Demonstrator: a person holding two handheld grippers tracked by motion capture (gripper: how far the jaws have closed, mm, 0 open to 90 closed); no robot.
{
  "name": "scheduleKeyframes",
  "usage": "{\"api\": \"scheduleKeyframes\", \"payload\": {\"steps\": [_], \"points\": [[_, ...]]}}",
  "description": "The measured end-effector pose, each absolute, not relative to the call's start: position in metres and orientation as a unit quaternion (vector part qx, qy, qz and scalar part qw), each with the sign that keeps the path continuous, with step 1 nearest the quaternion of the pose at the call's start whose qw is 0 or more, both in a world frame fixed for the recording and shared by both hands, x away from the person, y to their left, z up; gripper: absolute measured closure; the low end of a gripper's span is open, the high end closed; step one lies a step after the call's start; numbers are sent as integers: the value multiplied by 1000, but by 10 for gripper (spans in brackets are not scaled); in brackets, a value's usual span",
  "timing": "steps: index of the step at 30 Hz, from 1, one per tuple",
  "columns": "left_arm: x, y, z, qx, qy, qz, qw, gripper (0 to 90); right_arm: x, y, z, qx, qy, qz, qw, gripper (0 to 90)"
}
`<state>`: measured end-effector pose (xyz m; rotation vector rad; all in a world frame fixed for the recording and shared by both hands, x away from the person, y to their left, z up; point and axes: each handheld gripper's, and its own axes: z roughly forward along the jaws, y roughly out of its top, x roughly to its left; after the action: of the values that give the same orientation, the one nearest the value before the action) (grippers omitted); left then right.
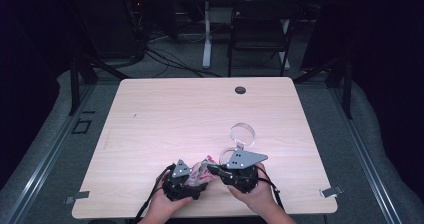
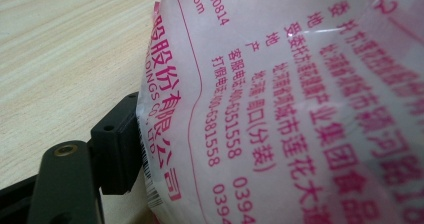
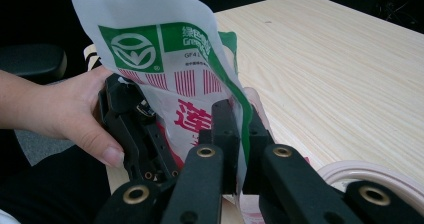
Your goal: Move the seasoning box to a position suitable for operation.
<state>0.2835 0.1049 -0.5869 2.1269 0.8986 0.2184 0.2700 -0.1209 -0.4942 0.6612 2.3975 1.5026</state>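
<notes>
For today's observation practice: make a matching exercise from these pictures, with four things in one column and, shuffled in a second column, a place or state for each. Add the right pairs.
Things
1. printed plastic bag
2. right gripper
3. clear round dish
4. black chair

Places or states
A. on the floor beyond the table's far edge
B. on the table just beyond the right gripper
C. held up between both grippers
D. jaws closed on the bag's edge

Pairs: 1-C, 2-D, 3-B, 4-A
</notes>
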Motion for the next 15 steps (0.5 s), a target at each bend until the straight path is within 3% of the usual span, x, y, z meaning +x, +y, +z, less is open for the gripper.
{"api": "scheduleKeyframes", "payload": {"steps": [15], "points": [[281,102,-588,855,332,124,379,297,270,-122,-494,222,821,513,118,888]]}}
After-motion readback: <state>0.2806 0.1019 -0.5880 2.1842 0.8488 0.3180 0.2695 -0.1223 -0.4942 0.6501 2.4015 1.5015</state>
